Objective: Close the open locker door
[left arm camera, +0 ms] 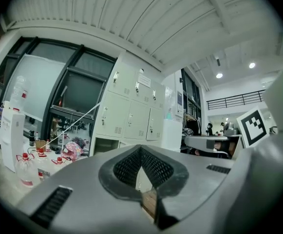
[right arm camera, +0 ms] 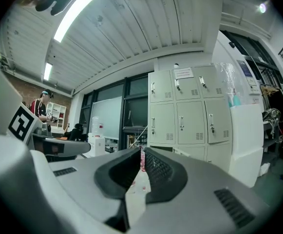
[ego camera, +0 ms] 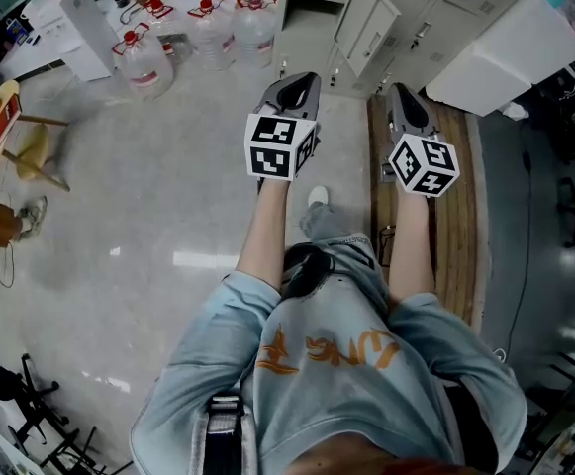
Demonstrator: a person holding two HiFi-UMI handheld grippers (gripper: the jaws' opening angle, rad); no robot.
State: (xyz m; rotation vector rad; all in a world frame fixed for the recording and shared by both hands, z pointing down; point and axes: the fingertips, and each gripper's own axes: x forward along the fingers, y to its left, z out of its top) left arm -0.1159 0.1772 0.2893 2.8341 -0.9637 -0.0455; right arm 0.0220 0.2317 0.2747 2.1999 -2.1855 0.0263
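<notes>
A block of pale grey lockers [ego camera: 386, 18] stands ahead of me on the floor. In the left gripper view its bottom-left compartment [left arm camera: 104, 146] gapes dark and open. The right gripper view shows the same lockers [right arm camera: 180, 116], with a low door [right arm camera: 187, 153] swung outward just above my jaws. My left gripper [ego camera: 292, 92] and right gripper [ego camera: 406, 102] are held side by side at arm's length, pointing at the lockers and well short of them. In the gripper views, the left gripper [left arm camera: 141, 152] and right gripper [right arm camera: 141, 155] show their pads together with nothing between them.
Several big water jugs [ego camera: 148, 67] with red caps stand on the floor at the left. A wooden platform [ego camera: 455, 216] runs along my right side, beside a large white cabinet [ego camera: 505, 52]. A stool [ego camera: 30, 151] sits far left. A person [right arm camera: 41, 108] stands in the distance.
</notes>
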